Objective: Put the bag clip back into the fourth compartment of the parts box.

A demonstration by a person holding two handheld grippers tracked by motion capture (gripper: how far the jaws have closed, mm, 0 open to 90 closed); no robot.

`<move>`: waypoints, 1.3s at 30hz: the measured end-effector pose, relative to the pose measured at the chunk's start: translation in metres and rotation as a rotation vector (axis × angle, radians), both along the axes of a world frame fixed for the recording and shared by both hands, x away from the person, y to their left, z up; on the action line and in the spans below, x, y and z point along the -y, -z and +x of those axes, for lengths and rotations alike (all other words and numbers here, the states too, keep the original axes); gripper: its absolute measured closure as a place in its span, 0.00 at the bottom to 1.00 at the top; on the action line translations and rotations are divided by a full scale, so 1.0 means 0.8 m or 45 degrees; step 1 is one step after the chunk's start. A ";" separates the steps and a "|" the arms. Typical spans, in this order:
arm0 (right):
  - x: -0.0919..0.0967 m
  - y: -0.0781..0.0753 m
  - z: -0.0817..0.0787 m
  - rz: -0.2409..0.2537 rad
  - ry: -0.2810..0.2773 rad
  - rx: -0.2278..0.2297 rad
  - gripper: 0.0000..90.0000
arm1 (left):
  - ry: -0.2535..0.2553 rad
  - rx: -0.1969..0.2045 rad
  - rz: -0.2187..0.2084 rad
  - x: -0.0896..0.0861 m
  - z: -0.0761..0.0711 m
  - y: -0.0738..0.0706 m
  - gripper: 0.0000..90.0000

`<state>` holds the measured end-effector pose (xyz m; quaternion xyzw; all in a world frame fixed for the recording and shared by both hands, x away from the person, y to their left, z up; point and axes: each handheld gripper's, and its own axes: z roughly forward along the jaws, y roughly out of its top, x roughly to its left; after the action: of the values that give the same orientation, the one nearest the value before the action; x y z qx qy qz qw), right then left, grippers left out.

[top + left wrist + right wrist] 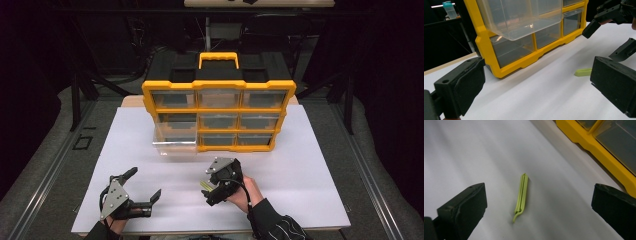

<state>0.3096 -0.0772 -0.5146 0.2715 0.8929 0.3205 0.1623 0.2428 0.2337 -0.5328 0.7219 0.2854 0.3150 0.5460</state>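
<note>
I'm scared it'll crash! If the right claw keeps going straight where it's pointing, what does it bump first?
Probably the light green clip lying on the white table, between the open right claw jaws; depth is uncertain.

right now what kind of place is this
Probably a lab bench set up for recording handling work: a white table top ringed by dark curtains and metal framing, a yellow drawer organizer with one clear drawer pulled out, and a hand-held gripper over a green clip.

Two handheld black two-jaw grippers, left gripper (pixel 144 185) and right gripper (pixel 212 185), each topped with a grey triangular plate; black cable trails, black sleeves with white markings.
</note>
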 end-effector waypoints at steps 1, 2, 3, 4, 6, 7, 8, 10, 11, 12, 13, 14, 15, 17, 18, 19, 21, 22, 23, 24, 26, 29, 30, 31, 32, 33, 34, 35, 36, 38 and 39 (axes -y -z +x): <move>0.000 0.000 0.000 0.000 0.000 0.000 0.00 | 0.000 0.002 0.001 0.000 0.000 0.000 0.00; -0.002 0.001 0.000 -0.013 -0.001 0.000 0.01 | -0.001 0.000 0.000 0.000 0.000 0.000 0.00; -0.005 0.001 0.001 -0.029 -0.002 -0.004 0.03 | 0.000 0.000 -0.002 0.000 0.000 0.000 0.00; -0.007 0.001 0.001 -0.037 -0.002 -0.004 0.06 | 0.000 -0.001 -0.003 0.000 0.000 0.000 0.00; -0.010 0.002 0.002 -0.050 -0.002 -0.009 0.08 | 0.000 0.000 -0.001 0.000 0.000 0.000 0.00; -0.010 0.002 0.002 -0.050 -0.002 -0.009 0.08 | 0.000 0.000 -0.001 0.000 0.000 0.000 0.00; -0.012 0.003 0.002 -0.065 -0.004 -0.010 0.14 | 0.000 -0.001 -0.002 0.000 0.000 0.000 0.00; -0.015 0.004 0.002 -0.080 -0.003 -0.011 0.16 | -0.001 -0.001 -0.003 0.000 0.000 0.000 0.00; -0.015 0.004 0.002 -0.080 -0.003 -0.011 0.16 | -0.001 -0.001 -0.003 0.000 0.000 0.000 0.00; -0.016 0.005 0.003 -0.097 -0.013 -0.018 0.19 | -0.001 -0.001 -0.003 0.000 0.000 0.000 0.00; -0.017 0.006 0.003 -0.103 -0.018 -0.018 0.21 | -0.001 -0.003 -0.002 0.000 0.000 0.000 0.00; -0.017 0.006 0.003 -0.103 -0.018 -0.018 0.21 | -0.001 -0.003 -0.001 0.000 0.000 0.000 0.00; -0.019 0.006 0.004 -0.112 -0.022 -0.028 0.26 | -0.001 -0.005 0.002 0.000 0.000 0.000 0.00; -0.022 0.007 0.004 -0.122 -0.026 -0.029 0.30 | -0.002 -0.004 0.003 0.000 0.000 0.000 0.00; -0.023 0.007 0.004 -0.126 -0.019 -0.038 0.33 | -0.002 -0.004 0.003 0.000 0.000 0.000 0.00; -0.024 0.008 0.005 -0.136 -0.016 -0.040 0.38 | -0.003 -0.005 0.000 0.000 0.000 0.000 0.00; -0.026 0.009 0.006 -0.150 -0.014 -0.046 0.42 | -0.003 -0.004 -0.003 0.000 0.000 0.000 0.00; -0.026 0.009 0.006 -0.150 -0.014 -0.046 0.42 | -0.003 -0.004 -0.003 0.000 0.000 0.000 0.00; -0.027 0.009 0.007 -0.151 -0.018 -0.054 0.44 | -0.004 -0.003 -0.003 0.000 0.000 0.000 0.00; -0.030 0.010 0.007 -0.154 -0.021 -0.069 0.50 | -0.004 -0.003 -0.003 0.000 0.000 0.000 0.00; -0.032 0.012 0.007 -0.165 -0.026 -0.091 0.54 | -0.006 -0.002 -0.002 0.000 0.000 0.000 0.00; -0.036 0.017 0.007 -0.182 -0.031 -0.121 0.59 | -0.007 -0.001 -0.002 -0.001 0.000 0.000 0.00; -0.036 0.017 0.007 -0.182 -0.031 -0.121 0.59 | -0.007 -0.001 -0.002 -0.001 0.000 0.000 0.00; -0.036 0.018 0.008 -0.188 -0.030 -0.129 0.62 | -0.007 -0.001 -0.002 -0.001 0.000 0.000 0.00; -0.036 0.019 0.009 -0.186 -0.032 -0.134 0.65 | -0.009 -0.002 0.001 -0.001 0.000 0.000 0.00; -0.036 0.020 0.010 -0.188 -0.030 -0.151 0.70 | -0.007 -0.004 0.000 -0.001 0.000 0.000 0.00; -0.036 0.020 0.010 -0.188 -0.030 -0.151 0.70 | -0.007 -0.004 0.000 -0.001 0.000 0.000 0.00; -0.036 0.022 0.011 -0.184 -0.027 -0.169 0.73 | -0.008 -0.003 0.001 -0.001 0.000 -0.001 0.00; -0.036 0.023 0.011 -0.183 -0.023 -0.172 0.74 | -0.009 -0.004 0.001 -0.001 0.000 -0.001 0.00; -0.037 0.024 0.012 -0.178 -0.017 -0.179 0.75 | -0.010 -0.004 0.003 -0.001 0.000 -0.001 0.00; -0.037 0.025 0.012 -0.173 -0.003 -0.194 0.77 | -0.010 -0.004 0.000 -0.001 0.000 -0.001 0.00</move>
<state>0.3192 -0.0474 -0.5346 0.2825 0.9226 0.2376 0.1116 0.2424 0.2344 -0.5323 0.7212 0.2890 0.3160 0.5444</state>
